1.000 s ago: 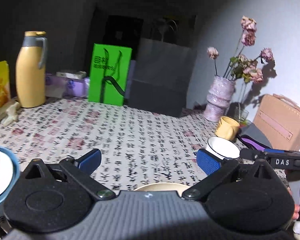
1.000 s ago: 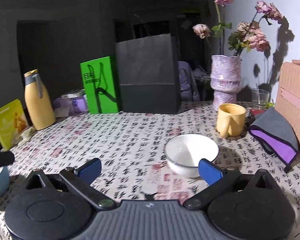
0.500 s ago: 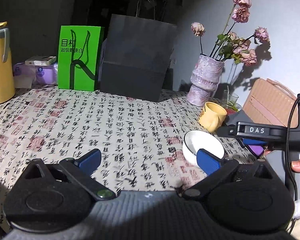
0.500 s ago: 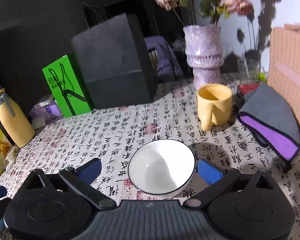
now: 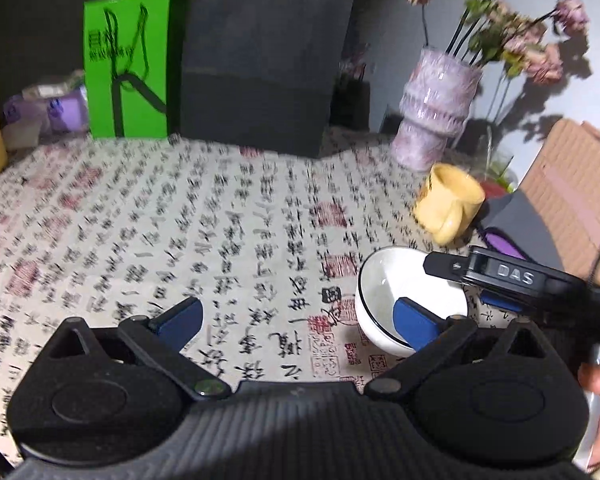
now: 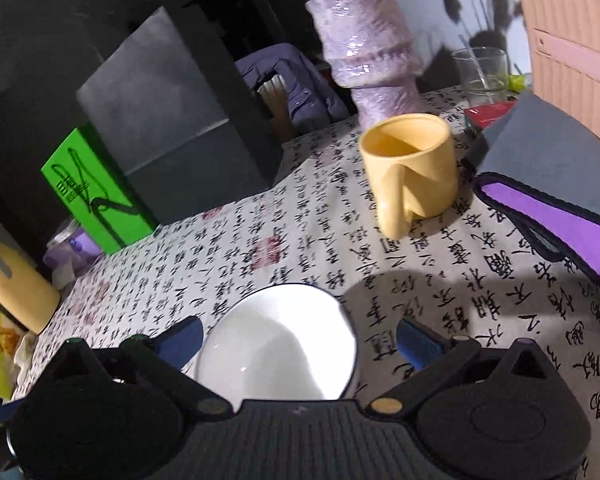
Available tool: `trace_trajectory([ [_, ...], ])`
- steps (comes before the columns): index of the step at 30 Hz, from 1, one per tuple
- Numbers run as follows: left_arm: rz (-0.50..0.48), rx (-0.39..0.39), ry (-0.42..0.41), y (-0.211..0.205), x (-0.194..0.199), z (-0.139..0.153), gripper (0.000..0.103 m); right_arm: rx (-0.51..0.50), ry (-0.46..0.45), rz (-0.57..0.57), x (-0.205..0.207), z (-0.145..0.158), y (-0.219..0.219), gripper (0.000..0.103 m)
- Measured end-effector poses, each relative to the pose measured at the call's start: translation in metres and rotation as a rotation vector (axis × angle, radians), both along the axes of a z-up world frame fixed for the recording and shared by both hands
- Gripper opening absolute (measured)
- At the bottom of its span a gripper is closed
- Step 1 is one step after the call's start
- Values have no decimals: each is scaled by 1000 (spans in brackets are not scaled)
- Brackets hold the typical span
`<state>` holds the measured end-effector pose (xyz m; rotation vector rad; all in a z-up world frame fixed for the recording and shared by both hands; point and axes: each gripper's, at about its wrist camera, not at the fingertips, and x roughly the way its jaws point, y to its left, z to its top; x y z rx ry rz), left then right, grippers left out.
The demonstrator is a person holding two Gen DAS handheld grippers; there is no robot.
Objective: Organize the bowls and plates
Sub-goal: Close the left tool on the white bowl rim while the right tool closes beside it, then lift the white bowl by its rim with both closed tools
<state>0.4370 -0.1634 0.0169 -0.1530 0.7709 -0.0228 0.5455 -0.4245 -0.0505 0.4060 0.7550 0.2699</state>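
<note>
A white bowl with a thin dark rim sits on the calligraphy-print tablecloth. My right gripper is open and low over it, with the bowl between its blue fingertips. In the left wrist view the same bowl is at the right, with the right gripper's black body over its far side. My left gripper is open and empty above the cloth, its right fingertip in front of the bowl.
A yellow mug stands just behind the bowl, with a purple vase and a glass beyond. A grey-purple pouch lies at the right. A black bag, green box and yellow flask line the back.
My right gripper has moved forward and down until the bowl lies between its fingers. My left gripper has swung right and forward toward the bowl; the blue bowl at its left has left view.
</note>
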Motion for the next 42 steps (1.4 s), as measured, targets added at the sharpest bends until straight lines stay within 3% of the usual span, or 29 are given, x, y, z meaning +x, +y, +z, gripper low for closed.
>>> trace_trajectory([
  [3, 16, -8, 39, -6, 20, -7, 103, 23, 17, -12, 3, -9, -6, 95],
  [9, 54, -13, 74, -17, 44, -19, 103, 38, 26, 10, 1, -17, -9, 92],
  [21, 60, 105, 105, -48, 72, -38, 98, 58, 104, -3, 8, -35, -15, 63],
  [26, 57, 118, 143, -51, 79, -49, 81, 70, 114, 4, 10, -39, -15, 51],
  [30, 50, 125, 162, -54, 86, -56, 75, 74, 130, 12, 12, -44, -13, 38],
  [33, 33, 131, 175, -57, 90, -60, 69, 84, 123, 12, 12, -44, -14, 35],
  [38, 2, 111, 196, -62, 93, -66, 46, 72, 132, 32, 13, -47, -9, 27],
  [42, -16, 111, 199, -67, 93, -69, 40, 49, 132, 33, 13, -48, -6, 22],
])
